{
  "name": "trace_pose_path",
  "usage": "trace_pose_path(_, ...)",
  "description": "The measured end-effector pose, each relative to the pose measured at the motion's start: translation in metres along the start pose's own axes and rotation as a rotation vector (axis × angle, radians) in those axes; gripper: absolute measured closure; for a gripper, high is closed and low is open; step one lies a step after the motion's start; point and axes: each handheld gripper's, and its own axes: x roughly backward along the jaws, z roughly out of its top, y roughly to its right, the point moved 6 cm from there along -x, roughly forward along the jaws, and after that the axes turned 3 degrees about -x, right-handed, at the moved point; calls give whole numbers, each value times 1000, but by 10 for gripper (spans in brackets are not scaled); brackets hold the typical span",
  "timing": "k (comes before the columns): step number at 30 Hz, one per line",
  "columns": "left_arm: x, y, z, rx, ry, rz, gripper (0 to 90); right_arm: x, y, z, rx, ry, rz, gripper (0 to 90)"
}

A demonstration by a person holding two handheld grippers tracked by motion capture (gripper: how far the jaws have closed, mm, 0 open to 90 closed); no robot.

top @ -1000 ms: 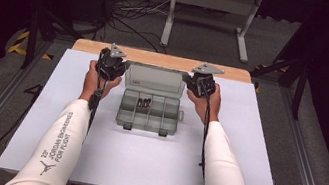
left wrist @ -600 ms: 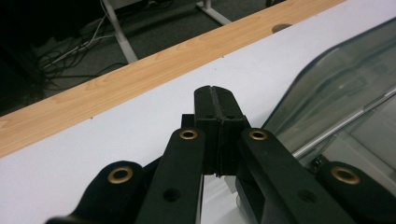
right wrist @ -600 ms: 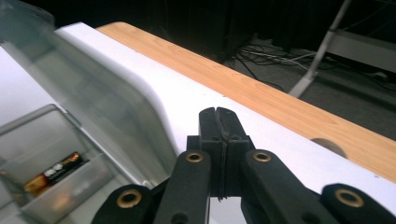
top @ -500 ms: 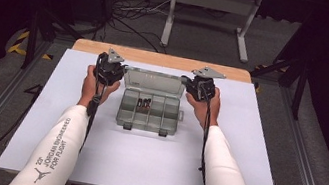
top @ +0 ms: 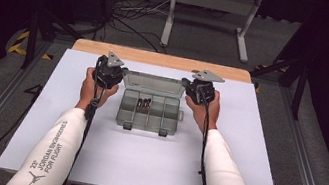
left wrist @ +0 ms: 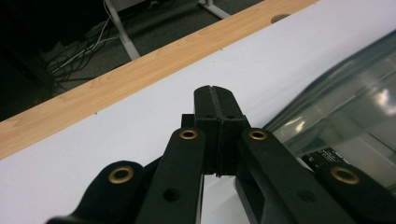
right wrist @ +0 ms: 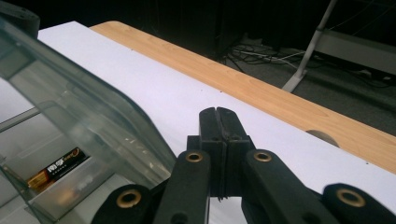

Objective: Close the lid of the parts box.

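Clear plastic organiser box sits mid-worktop, lid raised at the box's far edge. Batteries lie in a middle compartment of the box; one is readable through the lid wall in the right gripper view.

Left gripper rests just beside the lid's left end, right gripper just beside its right end. Both have jaws pressed together on nothing, per the gripper views.

Judgement: the step in hand is handling the lid, both grippers staged at its ends. Whether they touch it I cannot tell. Next move calls for even, simultaneous pushing from both ends so the lid swings without twisting or shifting the box.
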Motion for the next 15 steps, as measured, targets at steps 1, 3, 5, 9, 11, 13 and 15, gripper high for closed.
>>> trace_pose_path(1, 1, 1, -1, -4, 5, -3, 899, 1, -1, -1, -3, 7, -4, 900)
trace_pose_path(3, 2, 2, -2, -16, 2, -5, 899, 2, -2, -2, -2, 6, -11, 900)
trace_pose_path(5, 3, 3, -2, -31, -2, -3, 900, 3, -2, -3, 3, 3, -12, 900)
trace_pose_path(9, 4, 2, -1, -39, -3, 7, 900, 5, -4, -2, 10, 3, -40, 900)
trace_pose_path(11, 5, 3, -2, -41, -9, 4, 899, 6, -5, -2, 11, 3, -44, 900)
trace_pose_path(13, 7, 3, -2, -49, -7, 5, 899, 7, -6, -3, 20, -1, -47, 900)
trace_pose_path(15, 8, 5, -2, -48, -9, 6, 899, 8, -6, -4, 28, -8, -51, 897)
